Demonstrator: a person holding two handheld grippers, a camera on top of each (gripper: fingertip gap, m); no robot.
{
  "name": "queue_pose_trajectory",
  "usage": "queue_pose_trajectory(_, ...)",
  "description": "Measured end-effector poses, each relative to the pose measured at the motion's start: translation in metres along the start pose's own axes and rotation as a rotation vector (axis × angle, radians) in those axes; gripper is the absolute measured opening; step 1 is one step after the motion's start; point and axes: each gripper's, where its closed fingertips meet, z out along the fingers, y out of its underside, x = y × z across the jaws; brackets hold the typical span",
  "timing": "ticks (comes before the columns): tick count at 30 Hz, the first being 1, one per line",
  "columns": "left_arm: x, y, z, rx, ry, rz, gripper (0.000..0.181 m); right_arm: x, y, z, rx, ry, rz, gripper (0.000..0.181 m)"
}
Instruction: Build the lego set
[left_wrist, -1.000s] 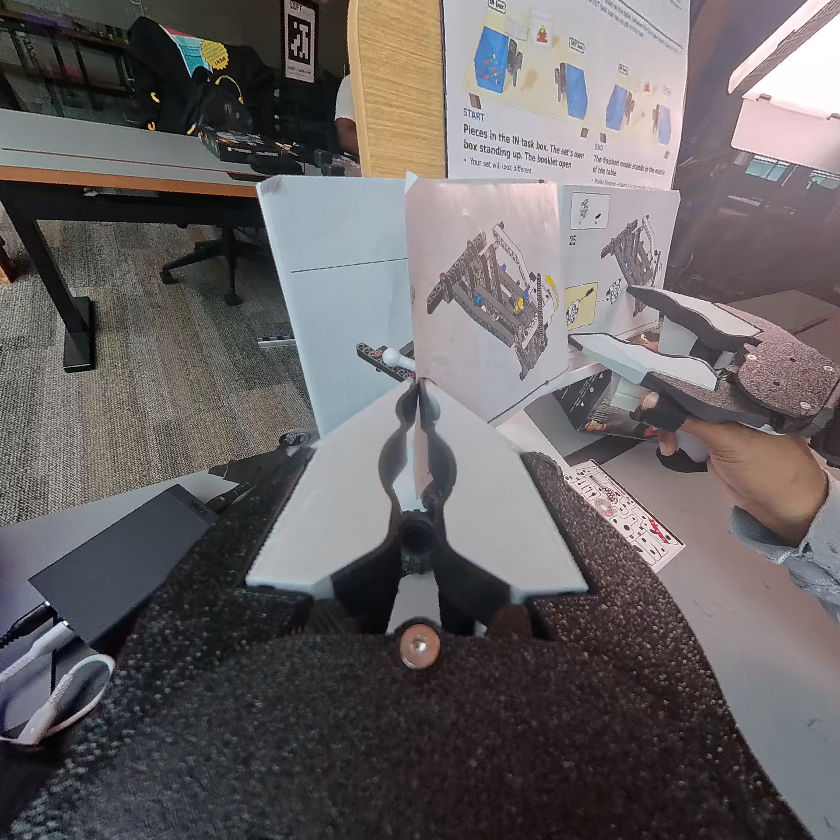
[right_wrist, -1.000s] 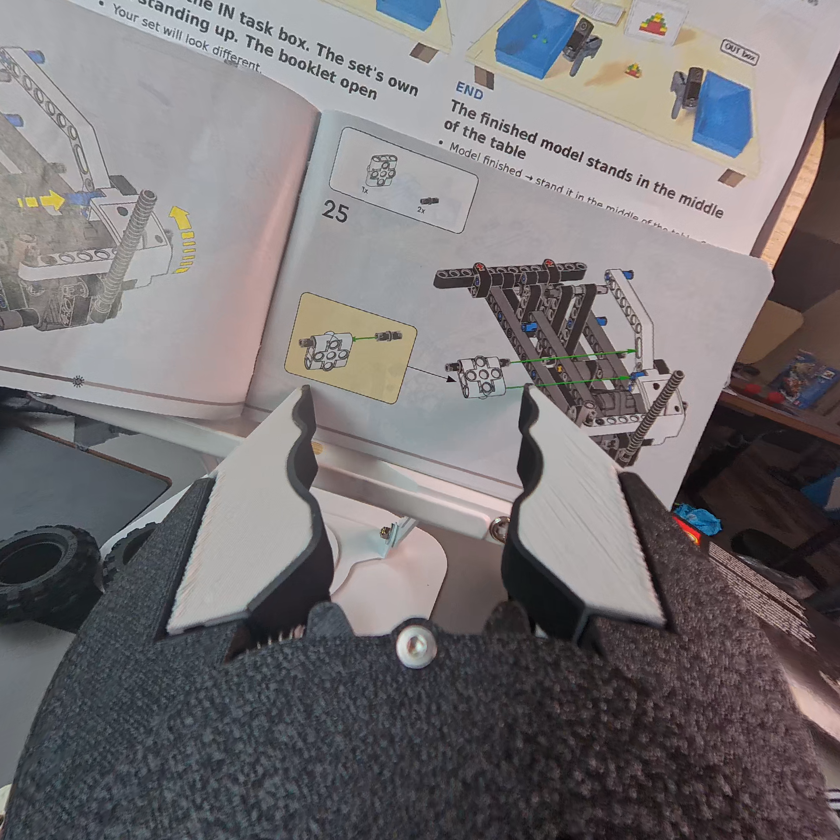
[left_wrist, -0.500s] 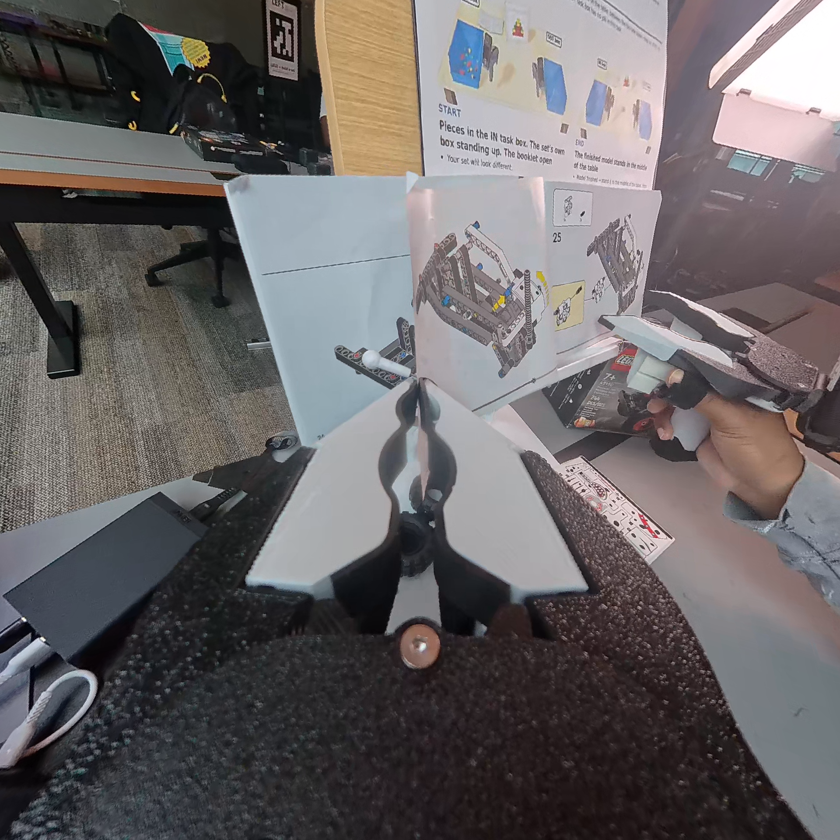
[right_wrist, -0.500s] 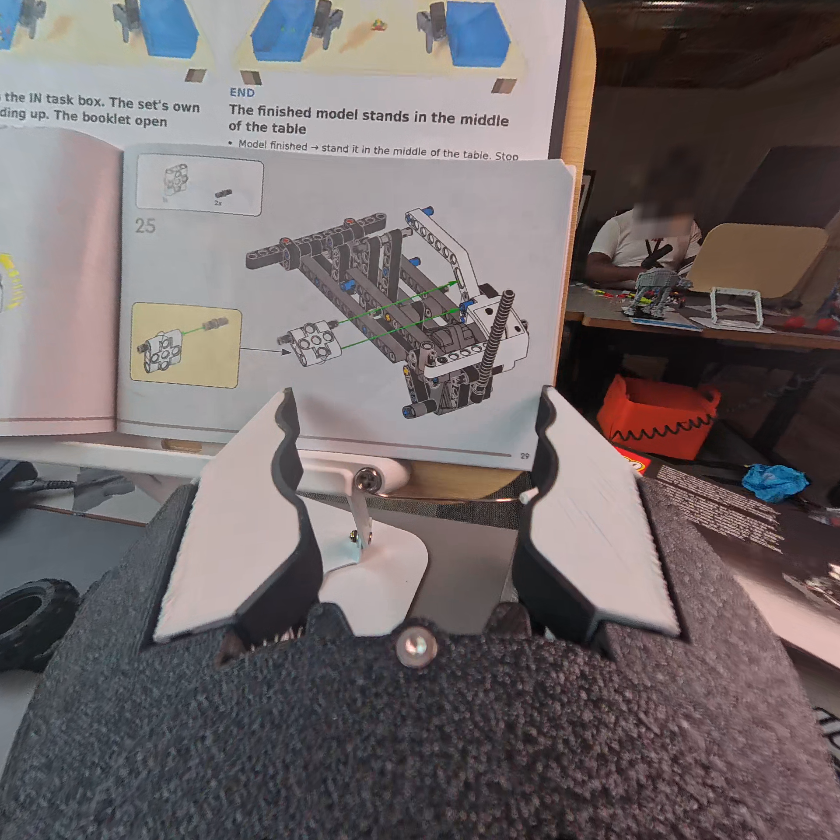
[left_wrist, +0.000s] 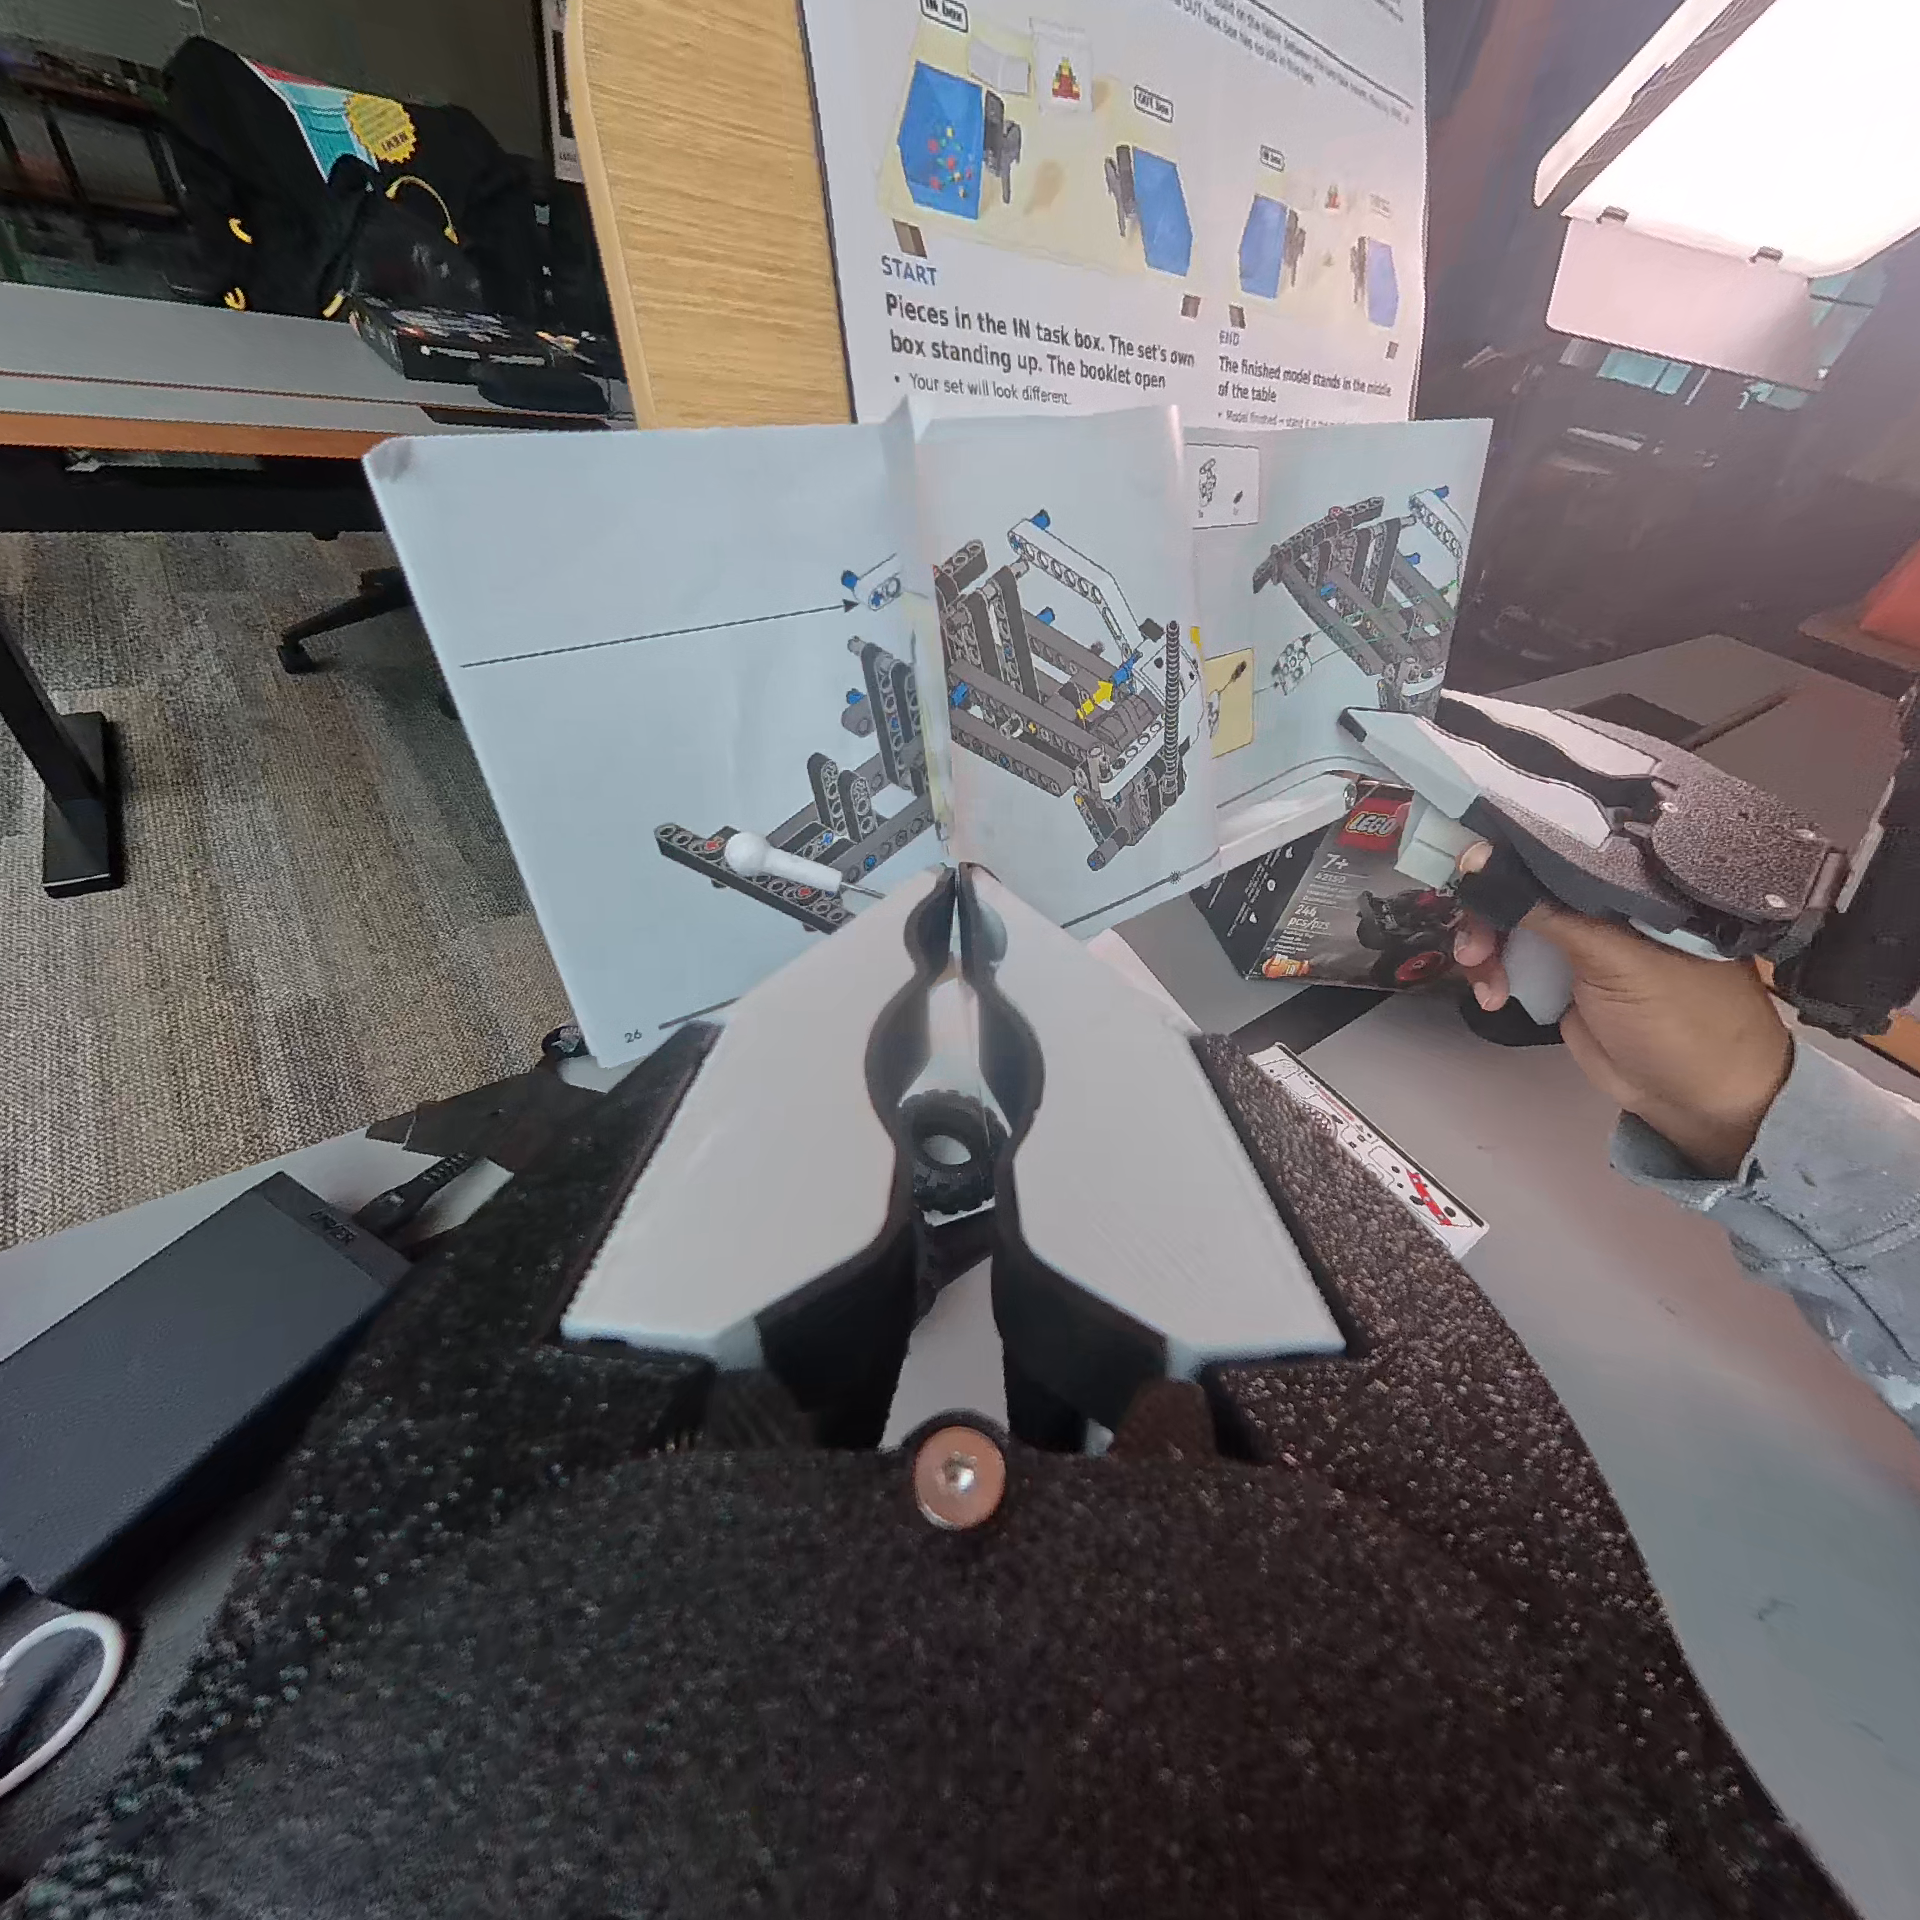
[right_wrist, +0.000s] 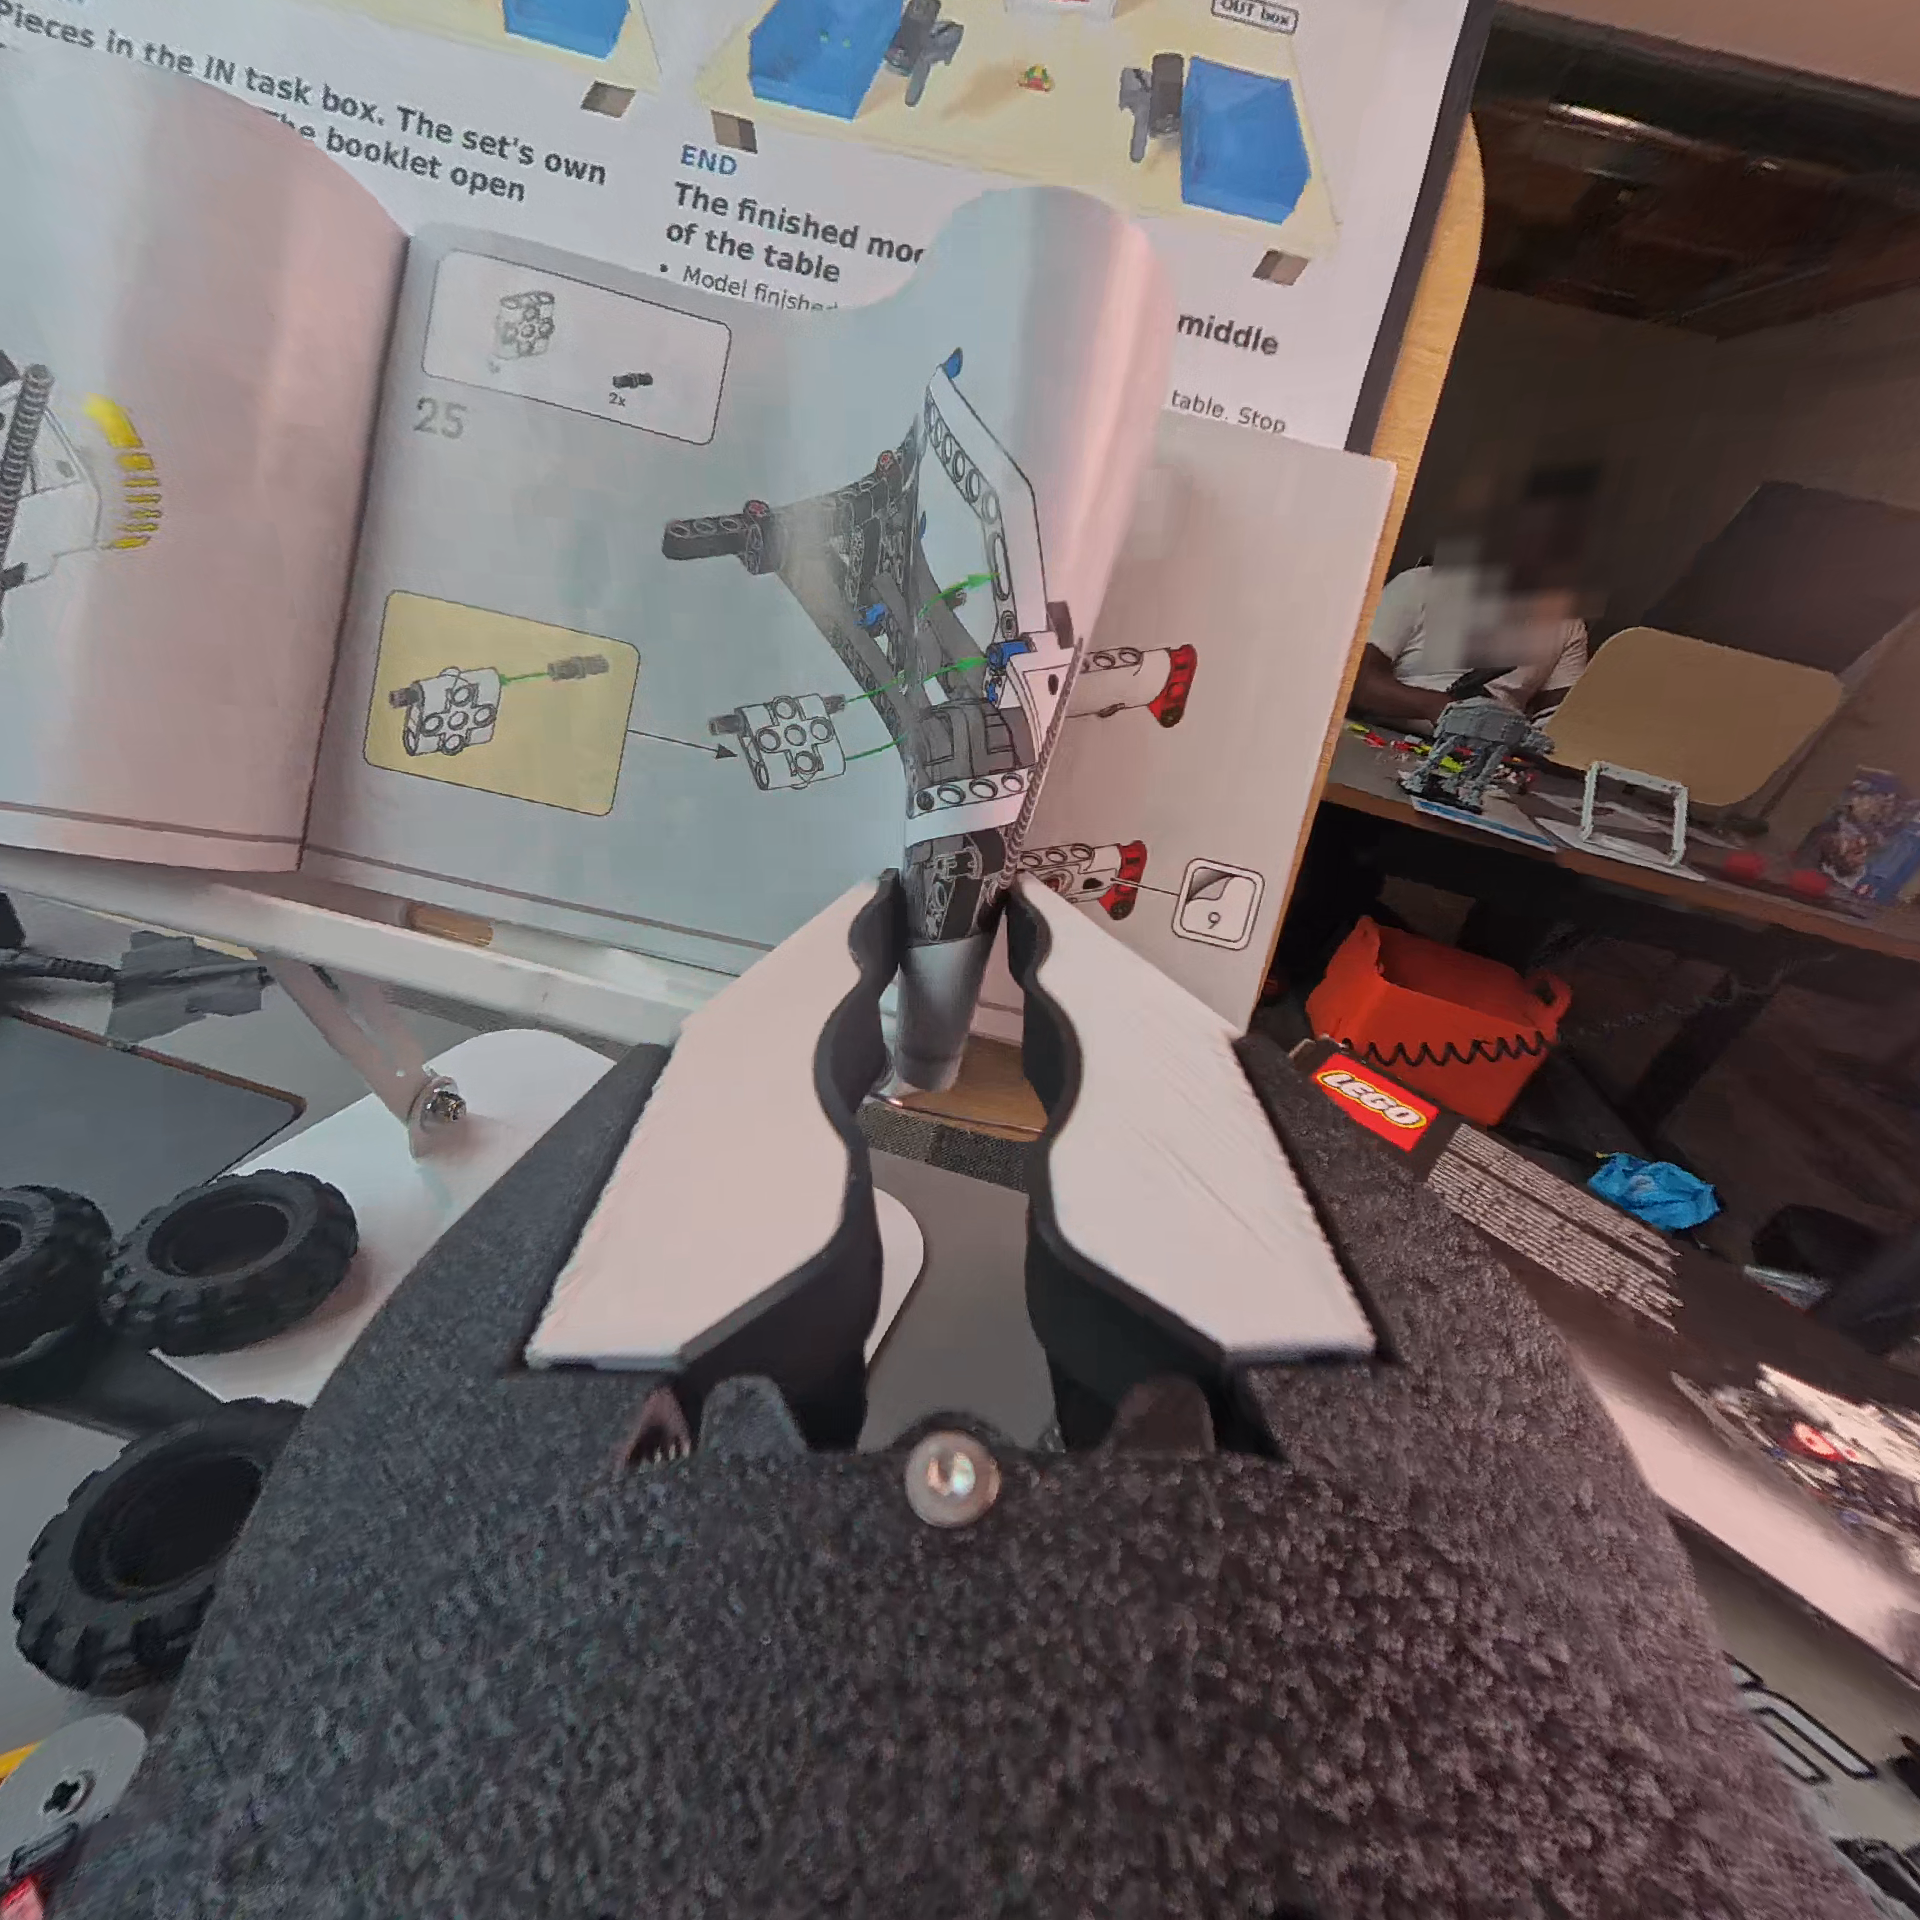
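The instruction booklet (left_wrist: 644, 707) stands open on a white stand (right_wrist: 343, 925) at the back of the table. My left gripper (left_wrist: 956, 883) is shut on the bottom edge of one loose page (left_wrist: 1060, 665), which stands upright between the left and right pages. My right gripper (right_wrist: 951, 904) is shut on the lower corner of the booklet's right-hand page (right_wrist: 582, 582), which curls up between the jaws and uncovers the page behind (right_wrist: 1247, 644). The right gripper also shows in the left wrist view (left_wrist: 1392, 738), held by a hand at the booklet's right edge.
Black tyres (right_wrist: 239, 1257) lie at the left by the stand; one also shows behind my left jaws (left_wrist: 948, 1148). The set's box (left_wrist: 1340, 894) lies behind, with a sticker sheet (left_wrist: 1361, 1143) near it. A black adapter (left_wrist: 177, 1351) sits left. A poster (left_wrist: 1122, 208) stands behind. Across from one pair of fingers to the other is roughly 25 centimetres.
My right gripper moved in to the right page's lower corner and shut on it; the page now curls. My left gripper still holds its page, with more of the left page showing.
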Motion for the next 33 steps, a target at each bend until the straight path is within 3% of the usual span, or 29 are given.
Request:
queue_pose_trajectory(5,0.014,-0.002,-0.002,0.003,0.036,0.013,0.004,-0.033,-0.026,-0.022,0.131,-0.018,-0.166,0.042)
queue_pose_trajectory(9,0.023,-0.004,-0.003,0.003,0.057,0.02,0.007,-0.036,-0.028,-0.028,0.134,0.022,-0.174,0.079)
queue_pose_trajectory(17,0.031,-0.006,-0.006,0.0,0.069,0.054,0.007,0.005,-0.01,-0.015,0.045,0.07,0.025,0.092)
queue_pose_trajectory(22,0.03,-0.005,-0.007,0.001,0.074,0.039,0.006,0.013,-0.008,-0.002,0.002,0.031,0.043,0.102)
queue_pose_trajectory(27,0.029,-0.005,-0.008,0.006,0.072,0.038,0.006,0.001,0.003,0.014,-0.05,-0.023,0.007,0.084)
queue_pose_trajectory(31,0.027,-0.005,-0.01,0.003,0.067,0.036,0.006,-0.002,-0.001,0.006,-0.02,-0.002,-0.044,0.044)
queue_pose_trajectory(33,0.027,-0.006,-0.012,0.006,0.071,0.035,0.006,-0.003,-0.007,-0.002,0.022,0.027,-0.102,0.039)
